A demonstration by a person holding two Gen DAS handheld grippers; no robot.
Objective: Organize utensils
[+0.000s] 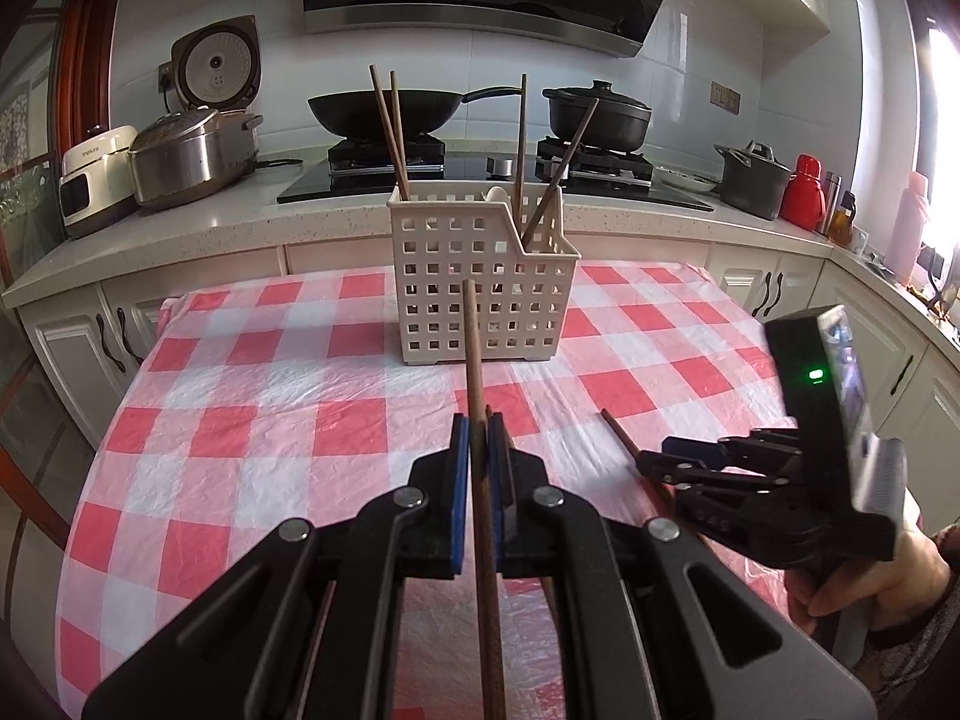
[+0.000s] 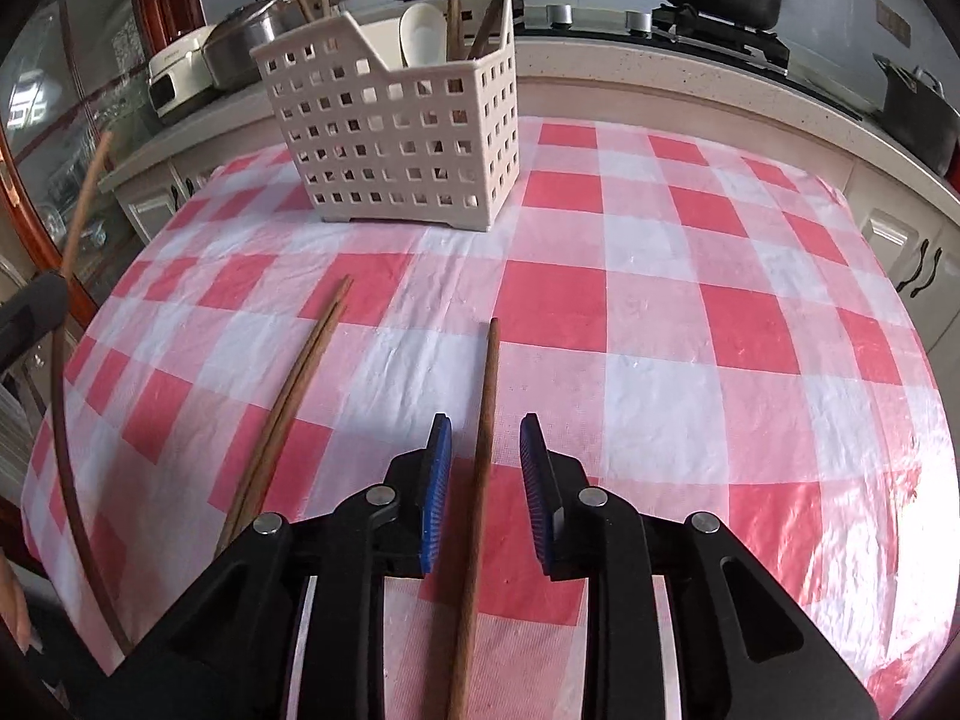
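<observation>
Roughly halfway, by my reckoning: the white perforated plastic utensil basket (image 1: 480, 276) at the far middle of the red-and-white checked tablecloth (image 1: 252, 396) already holds four brown wooden chopsticks, two leaning at its left end (image 1: 390, 132) and two at its right (image 1: 537, 162), plus one white ceramic spoon (image 2: 420, 30) tucked among them.

Four more chopsticks are still outside it. The left gripper (image 1: 478, 438) has its blue pads pressed tight on one chopstick (image 1: 474, 348), lifted off the table and pointing toward the basket. The right gripper (image 2: 485, 450) has its jaws parted around a single chopstick (image 2: 486, 414) lying on the cloth at the near side; the pads stand clear of it on both sides, so it is straddled but not yet gripped. Just to its left a pair of chopsticks (image 2: 300, 372) lies side by side on the cloth, touching.

Count: eight chopsticks, one spoon, one basket, two grippers
</observation>
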